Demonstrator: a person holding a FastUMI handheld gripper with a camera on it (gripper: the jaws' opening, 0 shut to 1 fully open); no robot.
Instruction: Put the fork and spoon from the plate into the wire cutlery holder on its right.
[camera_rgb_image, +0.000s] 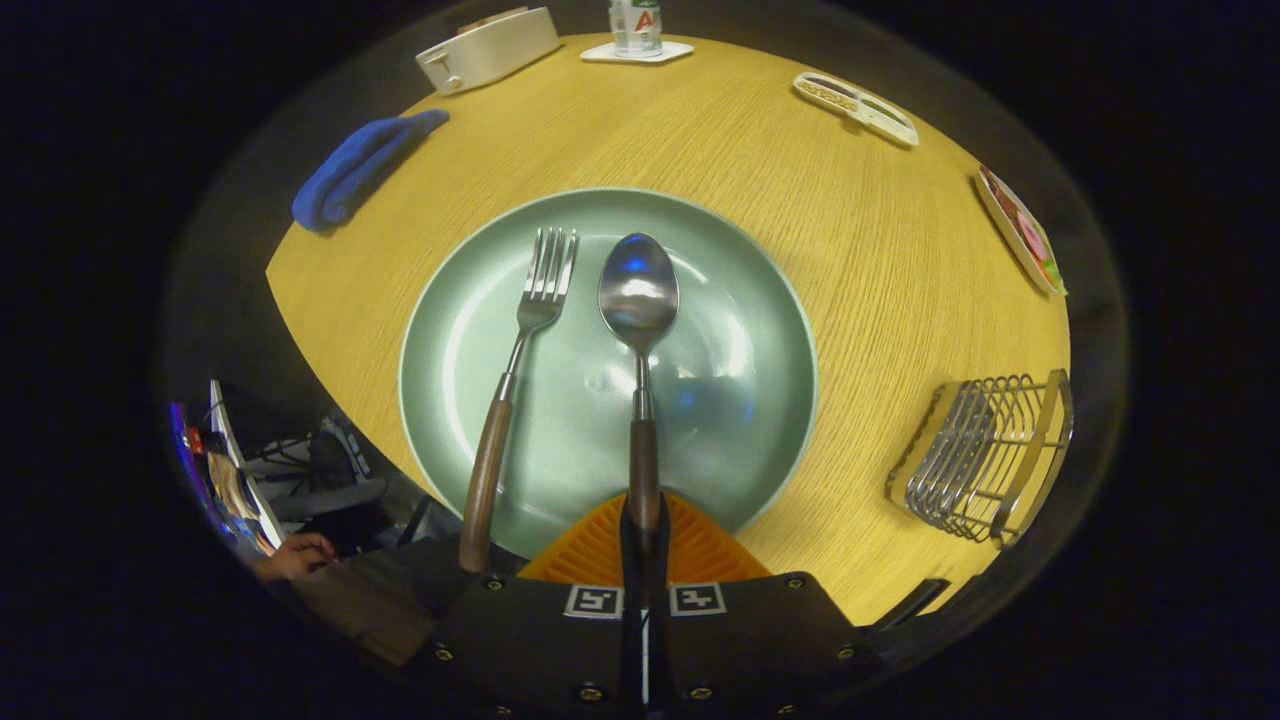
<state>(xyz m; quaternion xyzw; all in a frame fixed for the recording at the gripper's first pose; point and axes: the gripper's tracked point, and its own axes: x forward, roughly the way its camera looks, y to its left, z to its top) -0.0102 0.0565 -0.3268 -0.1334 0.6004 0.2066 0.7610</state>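
The tongs (644, 530) are clenched on the spoon (639, 330), both fingers (700, 550) pressed against the near end of its brown handle, which runs straight between them. The spoon's bowl faces up toward the far side, over the middle of the green plate (760, 300). Whether the spoon rests on the plate or is raised slightly off it cannot be told.

The fork (520, 360) lies just left of the spoon, roughly parallel to it and apart from it, tines pointing far, its brown handle reaching over the plate's near rim.

The plate sits on the wooden tabletop (850, 230), just ahead of the fingers. The wire holder (985, 455) stands on the tabletop to the right of the plate, well apart from it, near the tabletop's right edge.

Farther off, a folded blue cloth (350, 170) lies to the far left. A white box (488, 48) sits at the far edge, with a bottle (636, 22) on a white coaster (640, 53) to its right. A small white tray (856, 107) lies at the far right, and a patterned dish (1020, 230) sits by the right edge, beyond the holder.

Off the tabletop, at the near left, a person's hand (300, 555) shows.
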